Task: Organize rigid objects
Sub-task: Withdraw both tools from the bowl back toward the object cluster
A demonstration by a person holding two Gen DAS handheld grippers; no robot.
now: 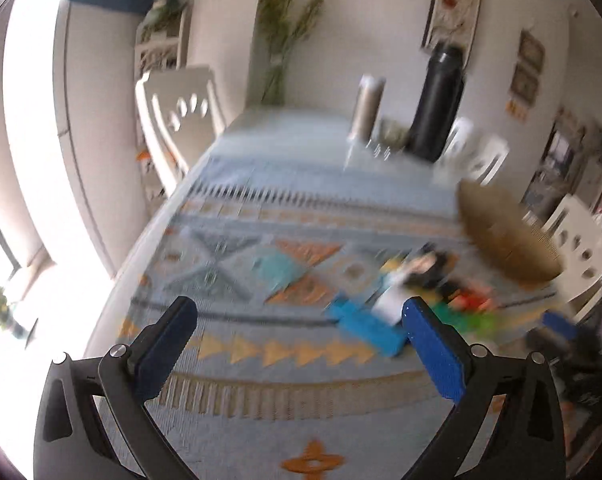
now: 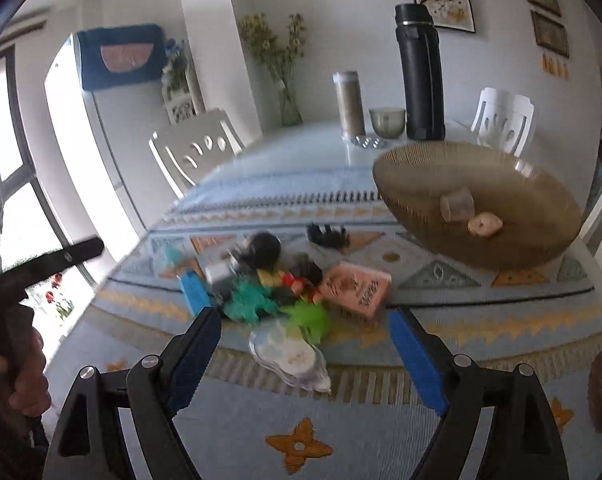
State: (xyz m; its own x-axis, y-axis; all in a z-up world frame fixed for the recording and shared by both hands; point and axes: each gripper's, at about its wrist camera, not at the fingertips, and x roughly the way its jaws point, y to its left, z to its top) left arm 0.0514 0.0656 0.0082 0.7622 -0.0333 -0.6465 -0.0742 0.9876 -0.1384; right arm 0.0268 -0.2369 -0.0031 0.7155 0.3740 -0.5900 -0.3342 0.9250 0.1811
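Observation:
A pile of small rigid objects (image 2: 269,284) lies on the patterned tablecloth: a blue block (image 2: 195,292), a pink box (image 2: 355,286), a clear plastic case (image 2: 289,354), green and teal pieces, and black items. A brown woven bowl (image 2: 501,248) at the right holds a clear cup (image 2: 457,204) and a small tan piece (image 2: 485,224). My right gripper (image 2: 305,332) is open and empty, just before the clear case. My left gripper (image 1: 299,318) is open and empty, left of the blurred pile (image 1: 413,292); the bowl (image 1: 505,236) is at its right.
A tall black flask (image 2: 419,76), a beige canister (image 2: 349,102) and a small cup (image 2: 387,122) stand at the table's far end. White chairs (image 2: 193,156) stand around the table. The left gripper's handle and hand (image 2: 25,280) show at the left of the right wrist view.

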